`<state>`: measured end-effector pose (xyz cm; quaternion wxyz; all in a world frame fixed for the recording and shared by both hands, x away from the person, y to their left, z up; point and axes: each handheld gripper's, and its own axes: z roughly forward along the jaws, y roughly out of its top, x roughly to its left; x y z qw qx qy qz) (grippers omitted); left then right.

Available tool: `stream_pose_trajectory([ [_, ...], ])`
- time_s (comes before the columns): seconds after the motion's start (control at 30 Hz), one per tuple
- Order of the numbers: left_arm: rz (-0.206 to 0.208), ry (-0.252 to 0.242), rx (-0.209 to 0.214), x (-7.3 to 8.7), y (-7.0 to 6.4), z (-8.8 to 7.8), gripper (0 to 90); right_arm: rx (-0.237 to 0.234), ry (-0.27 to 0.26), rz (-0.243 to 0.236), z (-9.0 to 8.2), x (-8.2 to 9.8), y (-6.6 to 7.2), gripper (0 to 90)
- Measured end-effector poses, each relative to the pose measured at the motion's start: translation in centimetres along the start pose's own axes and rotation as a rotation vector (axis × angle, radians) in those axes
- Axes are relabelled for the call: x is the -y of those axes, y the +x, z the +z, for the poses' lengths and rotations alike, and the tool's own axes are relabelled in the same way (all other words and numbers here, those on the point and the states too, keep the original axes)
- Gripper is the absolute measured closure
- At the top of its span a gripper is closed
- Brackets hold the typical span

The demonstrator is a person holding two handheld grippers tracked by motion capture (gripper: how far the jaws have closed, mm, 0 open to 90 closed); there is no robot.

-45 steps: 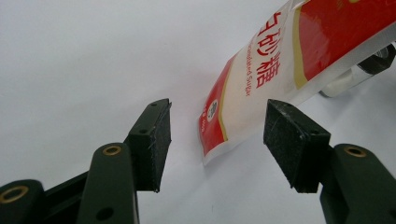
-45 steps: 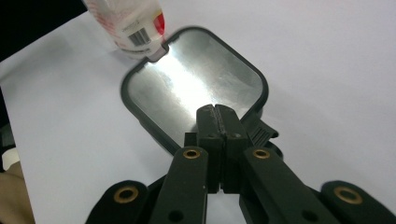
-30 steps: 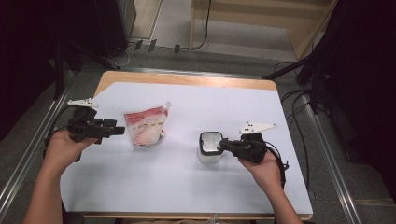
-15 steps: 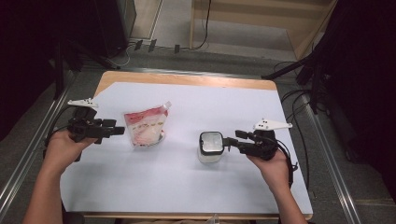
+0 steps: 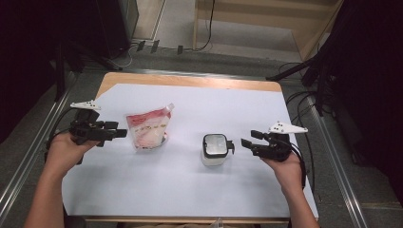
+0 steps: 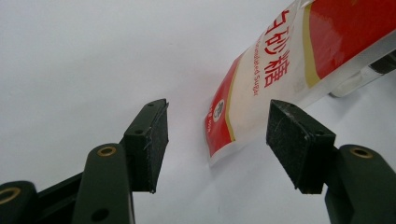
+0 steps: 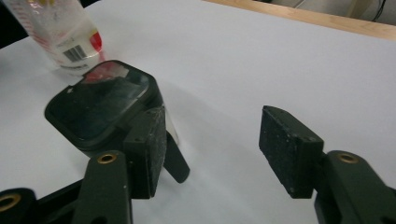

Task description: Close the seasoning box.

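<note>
- The left gripper (image 5: 116,134) sits at the table's (image 5: 190,97) left side, its jaws wide apart and holding nothing.
- In the left gripper view, the bag's (image 6: 280,79) lower corner lies just ahead of the open jaws, nearer the right pad, not touched by either.
- The bag (image 5: 148,129), red and white and marked as sugar, leans a little left of the table's middle, just right of the left gripper.
- The right gripper (image 5: 247,140) has just been opening its jaws; they stand wide apart with nothing between them.
- The jar (image 5: 216,148), with a dark square lid, stands right of the bag, just left of the right gripper, apart from it.
- In the right gripper view, the jar (image 7: 100,109) sits just past the left jaw, outside the gap.
</note>
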<state>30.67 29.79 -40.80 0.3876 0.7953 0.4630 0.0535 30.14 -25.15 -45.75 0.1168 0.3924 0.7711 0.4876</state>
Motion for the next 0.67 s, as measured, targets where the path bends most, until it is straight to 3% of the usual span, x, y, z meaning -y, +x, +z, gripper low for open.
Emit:
stream_pose_trajectory([
  [0.33,-0.011,0.013,0.000,0.4,0.4,0.4,39.6,0.069,0.013,0.003,-0.1,0.9,-1.8,32.6],
  [0.67,-0.016,0.020,-0.002,0.6,0.9,0.5,39.3,0.094,0.016,-0.023,0.0,1.1,-1.9,30.2],
])
